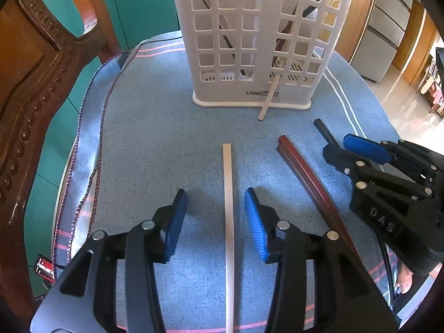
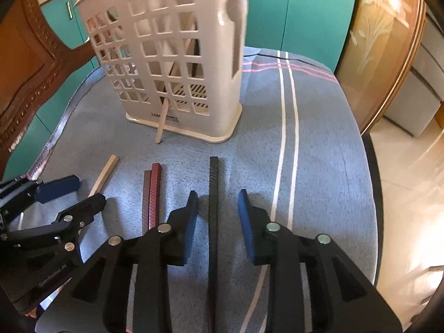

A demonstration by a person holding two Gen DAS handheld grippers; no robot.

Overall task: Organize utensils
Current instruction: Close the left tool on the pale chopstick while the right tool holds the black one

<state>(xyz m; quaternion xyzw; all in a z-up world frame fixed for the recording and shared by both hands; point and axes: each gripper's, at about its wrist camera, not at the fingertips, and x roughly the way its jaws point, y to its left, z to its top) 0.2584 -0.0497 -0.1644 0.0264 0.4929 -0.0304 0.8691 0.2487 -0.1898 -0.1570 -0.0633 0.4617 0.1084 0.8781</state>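
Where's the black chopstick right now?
The black chopstick lies on the blue cloth between the open right gripper's fingers, right of the red pair; the holder stands ahead.

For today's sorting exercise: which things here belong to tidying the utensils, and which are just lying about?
Belongs to the job:
- pale chopstick between the open left tongs
- black chopstick between the open right tongs
- red chopsticks
- white holder
- small stick poking through the holder

Just lying about:
- blue cloth
- wooden chair
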